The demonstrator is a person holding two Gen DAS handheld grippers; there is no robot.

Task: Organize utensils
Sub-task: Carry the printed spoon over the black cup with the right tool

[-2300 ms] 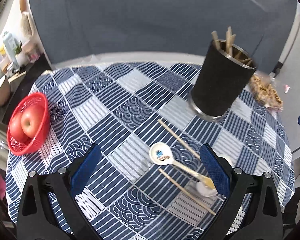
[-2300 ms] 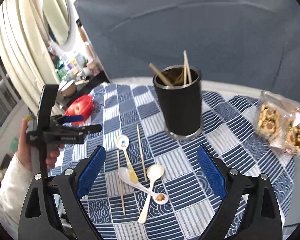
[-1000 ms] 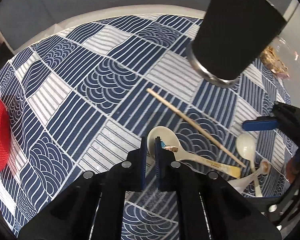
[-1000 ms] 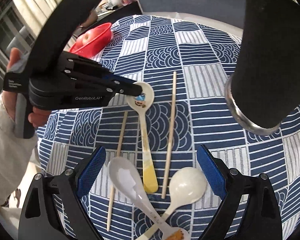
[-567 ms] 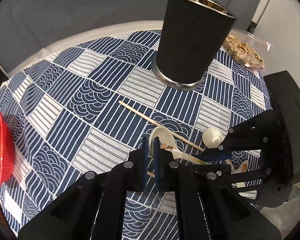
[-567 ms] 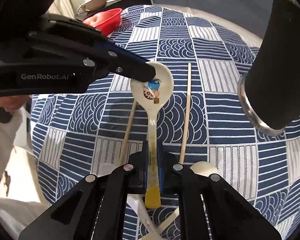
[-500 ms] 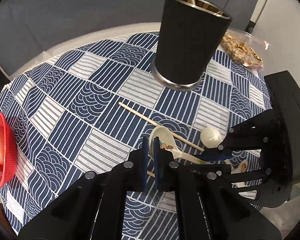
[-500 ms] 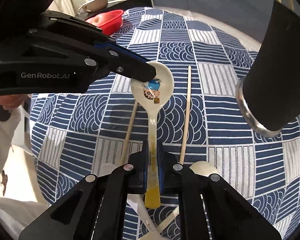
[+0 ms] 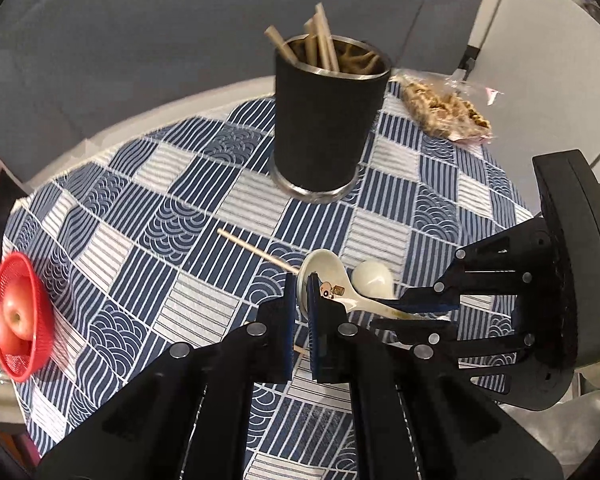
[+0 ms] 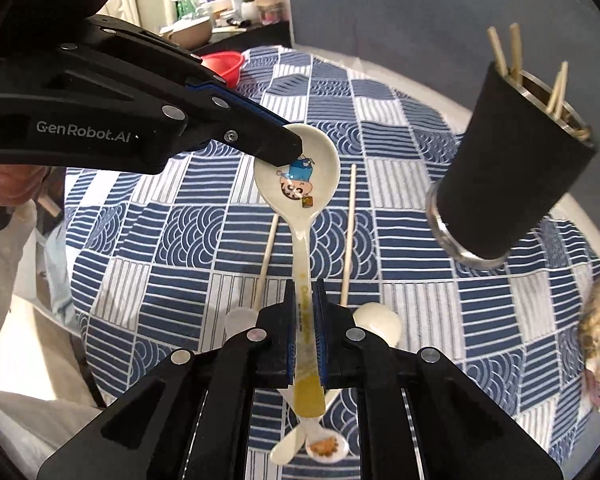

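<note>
A white ceramic spoon with a cartoon print (image 10: 300, 188) is held above the table by both grippers. My left gripper (image 9: 299, 300) is shut on the rim of its bowl (image 9: 324, 276); it also shows in the right wrist view (image 10: 288, 148). My right gripper (image 10: 305, 308) is shut on its handle; it also shows in the left wrist view (image 9: 432, 312). A black holder (image 9: 326, 128) with several chopsticks stands beyond; it also shows in the right wrist view (image 10: 516, 176). Two loose chopsticks (image 10: 348, 236) and two other white spoons (image 10: 376, 320) lie on the cloth below.
A blue-and-white patterned cloth (image 9: 180, 220) covers the round table. A red basket with apples (image 9: 16, 320) sits at the left edge. A bag of snacks (image 9: 444, 112) lies right of the holder. A cluttered counter (image 10: 220, 4) is beyond the table.
Both grippers have risen with the spoon between them; the table and the holder look farther below. Earlier both were open; the left shut on the bowl first, then the right on the handle.
</note>
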